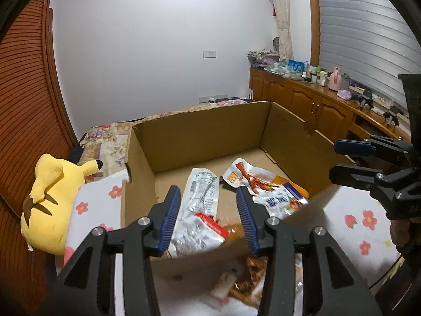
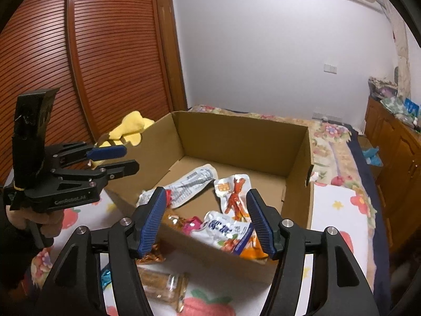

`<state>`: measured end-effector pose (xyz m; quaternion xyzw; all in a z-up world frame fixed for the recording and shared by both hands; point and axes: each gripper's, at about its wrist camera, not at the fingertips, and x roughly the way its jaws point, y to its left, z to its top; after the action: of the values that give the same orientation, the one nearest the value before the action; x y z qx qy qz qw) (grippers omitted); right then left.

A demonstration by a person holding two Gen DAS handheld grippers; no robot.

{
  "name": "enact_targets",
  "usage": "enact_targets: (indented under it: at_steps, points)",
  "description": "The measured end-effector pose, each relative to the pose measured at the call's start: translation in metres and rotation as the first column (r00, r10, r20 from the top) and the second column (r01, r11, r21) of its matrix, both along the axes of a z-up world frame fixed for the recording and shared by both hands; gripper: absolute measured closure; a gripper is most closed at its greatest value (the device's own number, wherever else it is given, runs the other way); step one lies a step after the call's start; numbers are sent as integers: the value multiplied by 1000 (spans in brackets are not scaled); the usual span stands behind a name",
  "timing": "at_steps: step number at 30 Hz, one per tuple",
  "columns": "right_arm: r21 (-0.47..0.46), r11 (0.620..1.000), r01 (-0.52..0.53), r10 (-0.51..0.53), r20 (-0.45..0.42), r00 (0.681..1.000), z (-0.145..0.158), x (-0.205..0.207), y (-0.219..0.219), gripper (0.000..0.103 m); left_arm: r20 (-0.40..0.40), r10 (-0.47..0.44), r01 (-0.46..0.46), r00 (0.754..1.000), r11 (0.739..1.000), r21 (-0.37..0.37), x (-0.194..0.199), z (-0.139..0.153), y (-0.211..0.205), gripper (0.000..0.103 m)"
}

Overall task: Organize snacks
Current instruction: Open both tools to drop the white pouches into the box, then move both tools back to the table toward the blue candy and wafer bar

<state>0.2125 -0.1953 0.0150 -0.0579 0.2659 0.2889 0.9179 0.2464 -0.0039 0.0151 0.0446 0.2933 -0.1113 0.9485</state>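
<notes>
An open cardboard box [image 1: 205, 131] [image 2: 236, 137] sits on the flowered bed sheet. Inside lie a silver packet [image 1: 202, 194] [image 2: 184, 184], a packet printed with red chicken feet [image 1: 250, 176] [image 2: 234, 192] and a white, blue and orange packet [image 1: 281, 200] [image 2: 229, 233]. My left gripper [image 1: 209, 213] [image 2: 130, 160] hovers over the box's near wall, open, with nothing between its pads. My right gripper [image 2: 206, 220] [image 1: 335, 160] stands open above the right near corner, also without anything in it. On the sheet in front of the box lie a clear packet of brown snacks [image 2: 163, 284] and a blurred orange-brown packet [image 1: 247, 284].
A yellow plush toy [image 1: 52, 200] [image 2: 134, 129] lies left of the box. Louvred wooden wardrobe doors [image 2: 105, 65] stand at the left. A row of wooden cabinets [image 1: 302, 100] with clutter on top runs along the right. The flowered sheet [image 1: 363, 218] spreads around the box.
</notes>
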Motion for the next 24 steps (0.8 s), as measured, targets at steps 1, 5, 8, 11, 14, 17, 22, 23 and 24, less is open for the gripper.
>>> enact_targets:
  at_steps: [1,5,8,11,14,17,22,23,24]
  points:
    - [-1,1000,2,-2,2,1000,0,-5,1,34,5,-1,1,1000,1000,-3,-9,1,1,55]
    - [-4,1000,16,-16,3,1000,-4,-26,7,24,12,-12,12,1000,1000,-6,-36,0,5,54]
    - [7,1000,12,-12,-19,1000,-10,-40,12,21,21,-21,21,1000,1000,-5,-59,-5,7,53]
    - [-17,1000,6,-7,-21,1000,-20,-54,21,18,11,-24,24,1000,1000,-15,-71,-13,9,53]
    - [-31,999,5,-6,-41,999,-32,-61,28,16,-6,-23,23,1000,1000,-11,-84,-25,12,53]
    - [-52,999,6,-9,-62,998,-45,-67,36,16,-26,-23,22,999,1000,-19,-94,-37,16,52]
    - [-84,996,-7,-1,-98,995,-65,-74,50,16,-57,-13,11,998,1000,-22,-106,-55,24,52]
    - [-91,996,-7,-2,-105,994,-69,-74,52,16,-61,-9,8,998,1000,-23,-108,-58,26,52]
    - [-100,995,-6,-5,-110,994,-73,-74,54,16,-66,-7,5,998,1000,-25,-109,-61,28,52]
